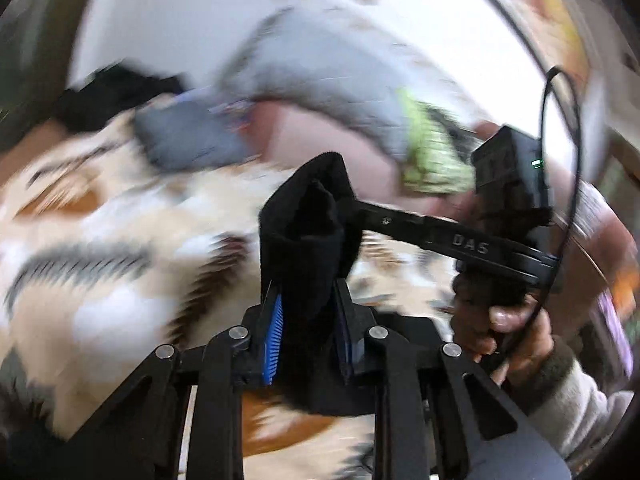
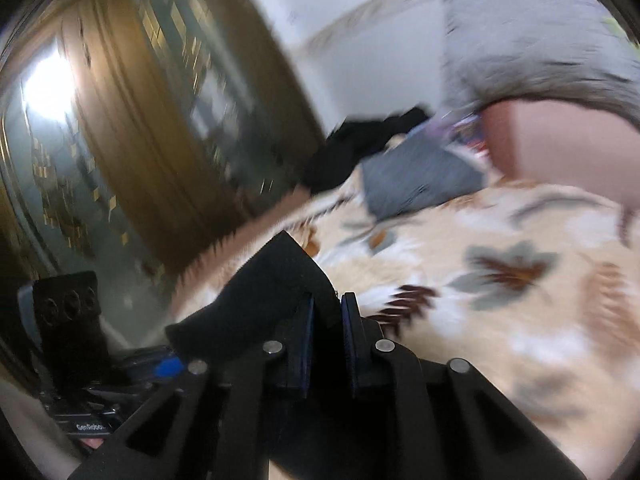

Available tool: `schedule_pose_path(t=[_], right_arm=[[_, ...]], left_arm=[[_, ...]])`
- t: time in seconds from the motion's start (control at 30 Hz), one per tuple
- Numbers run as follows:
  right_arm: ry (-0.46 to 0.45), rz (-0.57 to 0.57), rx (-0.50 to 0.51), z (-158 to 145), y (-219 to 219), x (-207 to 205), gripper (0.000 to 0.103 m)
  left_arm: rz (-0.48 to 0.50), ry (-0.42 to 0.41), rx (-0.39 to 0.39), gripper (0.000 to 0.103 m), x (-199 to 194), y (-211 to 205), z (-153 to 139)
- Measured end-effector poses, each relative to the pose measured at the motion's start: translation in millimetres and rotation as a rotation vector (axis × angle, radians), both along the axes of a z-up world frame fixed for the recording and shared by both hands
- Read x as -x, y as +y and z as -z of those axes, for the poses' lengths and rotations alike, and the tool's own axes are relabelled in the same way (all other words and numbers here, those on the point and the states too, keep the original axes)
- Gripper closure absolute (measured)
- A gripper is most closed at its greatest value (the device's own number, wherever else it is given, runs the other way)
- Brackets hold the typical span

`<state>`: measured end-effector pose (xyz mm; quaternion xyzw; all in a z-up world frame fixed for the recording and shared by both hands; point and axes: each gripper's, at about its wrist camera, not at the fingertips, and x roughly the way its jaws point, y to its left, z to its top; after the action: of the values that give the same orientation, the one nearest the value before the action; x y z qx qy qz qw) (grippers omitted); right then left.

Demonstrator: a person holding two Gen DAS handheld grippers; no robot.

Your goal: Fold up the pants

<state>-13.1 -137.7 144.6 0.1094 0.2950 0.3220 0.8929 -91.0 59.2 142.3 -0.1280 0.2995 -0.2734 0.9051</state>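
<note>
Left gripper and right gripper each pinch the black pants. Judged best: keep both clamped and lower the cloth evenly onto the floral blanket.

Black pants are being seen against a cream bedspread patterned with brown and grey-green leaves; blue pads are being shown on the black left tool.

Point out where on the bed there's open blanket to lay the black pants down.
Free: the floral blanket between the right gripper and the grey folded garment. Crowded: the far end, where that garment, a black pile and a pink pillow bunch together. Both grippers hold the black pants.
</note>
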Motion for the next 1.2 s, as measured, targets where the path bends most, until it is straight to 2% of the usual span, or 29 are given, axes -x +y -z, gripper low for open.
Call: schedule_pose_path(t=[0.07,0.1,0.17,0.2,0.3,0.4,0.43,0.5,0.53,0.6,0.63,0.67,0.73,0.83,0.9,0.97,1.07,1.1,1.13,1.17,1.2], right_arm=[[-0.008,0.079,-0.030,-3,-39,23,0.091],[-0.008,0.122,-0.037,0,-57,36,0.094],[0.016,0.238,-0.068,14,-102,59,0.103],[0.036,0.279,-0.086,20,-118,65,0.103],[0.123,0.430,-0.063,48,-163,81,0.103],[0.183,0.469,-0.062,64,-181,99,0.094],[0.194,0.471,-0.079,67,-183,104,0.089],[0.212,0.471,-0.106,72,-185,110,0.052],[0.225,0.463,-0.125,75,-186,112,0.049],[0.246,0.441,-0.149,81,-186,117,0.049],[0.257,0.428,-0.149,84,-182,116,0.049],[0.264,0.421,-0.144,85,-178,119,0.048],[0.295,0.413,-0.116,92,-167,115,0.047],[0.338,0.408,-0.091,104,-158,106,0.046],[0.354,0.407,-0.096,110,-154,101,0.042],[0.360,0.414,-0.114,115,-151,95,0.038],[0.375,0.428,-0.150,121,-148,82,0.038],[0.382,0.429,-0.168,124,-148,79,0.044],[0.391,0.429,-0.189,126,-148,76,0.054],[0.397,0.429,-0.190,127,-146,73,0.082],[0.385,0.442,-0.165,125,-145,72,0.088]], left_arm=[[0.106,-0.036,-0.006,0.083,9,-31,-11],[0.149,-0.041,-0.014,0.083,12,-46,-12],[0.257,-0.024,-0.053,0.084,16,-87,-7],[0.300,-0.008,-0.068,0.084,17,-103,-1],[0.415,0.071,-0.132,0.086,20,-154,33],[0.459,0.140,-0.220,0.086,17,-188,70],[0.465,0.163,-0.231,0.086,17,-191,77],[0.484,0.180,-0.230,0.086,19,-189,79],[0.496,0.174,-0.229,0.085,19,-188,76],[0.538,0.169,-0.226,0.075,21,-183,68],[0.553,0.167,-0.225,0.060,24,-181,64],[0.561,0.159,-0.221,0.049,24,-178,61],[0.561,0.136,-0.221,0.048,29,-172,55],[0.513,0.100,-0.271,0.047,28,-163,52],[0.486,0.100,-0.270,0.046,25,-153,53],[0.459,0.121,-0.256,0.042,17,-145,57],[0.449,0.183,-0.239,0.042,9,-142,70],[0.462,0.199,-0.231,0.042,9,-144,75],[0.467,0.200,-0.233,0.042,12,-147,78],[0.473,0.188,-0.243,0.042,16,-151,81],[0.480,0.183,-0.249,0.042,18,-154,81]])
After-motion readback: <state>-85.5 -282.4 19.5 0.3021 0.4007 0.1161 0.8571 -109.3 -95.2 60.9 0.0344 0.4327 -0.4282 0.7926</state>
